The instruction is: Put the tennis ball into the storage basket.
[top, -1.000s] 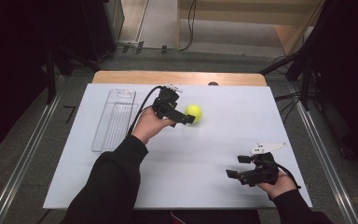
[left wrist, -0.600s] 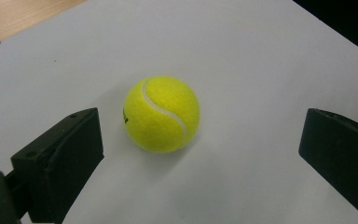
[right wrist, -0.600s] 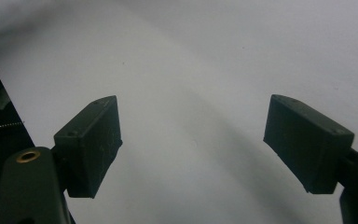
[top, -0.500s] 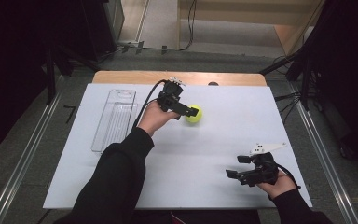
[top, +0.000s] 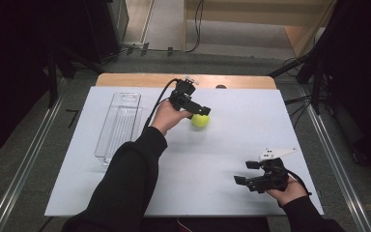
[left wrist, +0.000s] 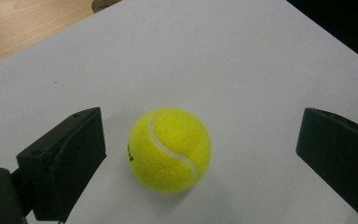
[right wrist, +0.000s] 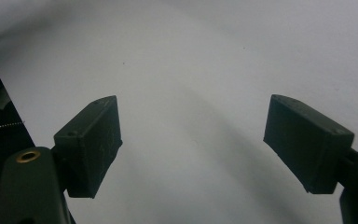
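So the ball (top: 200,120) sits on the table (top: 232,145) toward the far side, roughly mid-width, right between the left claw's (top: 203,112) jaws — closer to one jaw, touching neither. The tray (top: 118,126) lies left of that, lengthwise front to back. The right claw (top: 244,173) is well apart from all of it — near the front right corner, over bare table.

Left claw (top: 199,112) hides upper part of tennis ball (top: 200,120); small dark object (top: 221,87) at table edge unidentifiable.
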`<act>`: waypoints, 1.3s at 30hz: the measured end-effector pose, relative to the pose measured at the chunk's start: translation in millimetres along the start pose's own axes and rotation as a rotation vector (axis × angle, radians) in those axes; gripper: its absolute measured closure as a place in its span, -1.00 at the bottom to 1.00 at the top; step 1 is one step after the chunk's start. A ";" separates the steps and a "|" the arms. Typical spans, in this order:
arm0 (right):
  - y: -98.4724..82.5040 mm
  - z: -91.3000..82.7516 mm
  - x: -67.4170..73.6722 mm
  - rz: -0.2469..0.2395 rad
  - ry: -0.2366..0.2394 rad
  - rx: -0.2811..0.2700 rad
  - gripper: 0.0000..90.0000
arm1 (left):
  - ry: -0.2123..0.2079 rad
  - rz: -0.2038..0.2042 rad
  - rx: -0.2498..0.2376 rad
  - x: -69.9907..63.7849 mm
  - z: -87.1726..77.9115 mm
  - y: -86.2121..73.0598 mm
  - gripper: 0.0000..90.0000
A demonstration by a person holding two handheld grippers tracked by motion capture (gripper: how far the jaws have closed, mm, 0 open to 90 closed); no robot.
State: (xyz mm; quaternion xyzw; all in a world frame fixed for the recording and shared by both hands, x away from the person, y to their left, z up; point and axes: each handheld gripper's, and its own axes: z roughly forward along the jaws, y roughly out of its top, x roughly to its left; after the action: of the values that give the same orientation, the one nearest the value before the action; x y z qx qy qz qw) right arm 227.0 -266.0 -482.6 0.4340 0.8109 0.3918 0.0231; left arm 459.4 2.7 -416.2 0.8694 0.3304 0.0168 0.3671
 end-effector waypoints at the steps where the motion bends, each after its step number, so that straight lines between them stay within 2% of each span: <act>1: 0.0 0.0 0.0 -0.002 0.000 0.000 -0.62 | 0.004 -0.006 -0.005 0.1 1.0 0.3 -0.95; 6: 0.2 0.3 0.0 -0.001 -0.001 0.002 -0.62 | 0.004 -0.020 -0.008 2.4 6.4 2.8 -0.93; 13: 0.2 0.3 0.0 0.000 0.001 0.002 -0.62 | 0.012 -0.012 -0.015 0.8 11.9 7.4 -0.93; 16: 0.0 0.1 -0.3 0.000 0.003 0.003 -0.62 | 0.031 0.007 -0.021 -0.3 13.3 7.0 -0.90; 18: -0.1 0.1 -0.4 -0.002 0.003 0.005 -0.62 | 0.028 -0.002 -0.026 -0.1 15.4 6.5 -0.90; 39: -0.1 -0.3 -0.2 -0.003 0.004 0.002 -0.62 | 0.018 -0.016 0.010 2.1 31.3 0.4 -0.90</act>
State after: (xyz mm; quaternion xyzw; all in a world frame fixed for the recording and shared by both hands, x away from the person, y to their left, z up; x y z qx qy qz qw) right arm 227.0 -266.3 -482.5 0.4321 0.8120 0.3917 0.0215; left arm 469.8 -15.9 -439.3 0.8684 0.3407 0.0201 0.3598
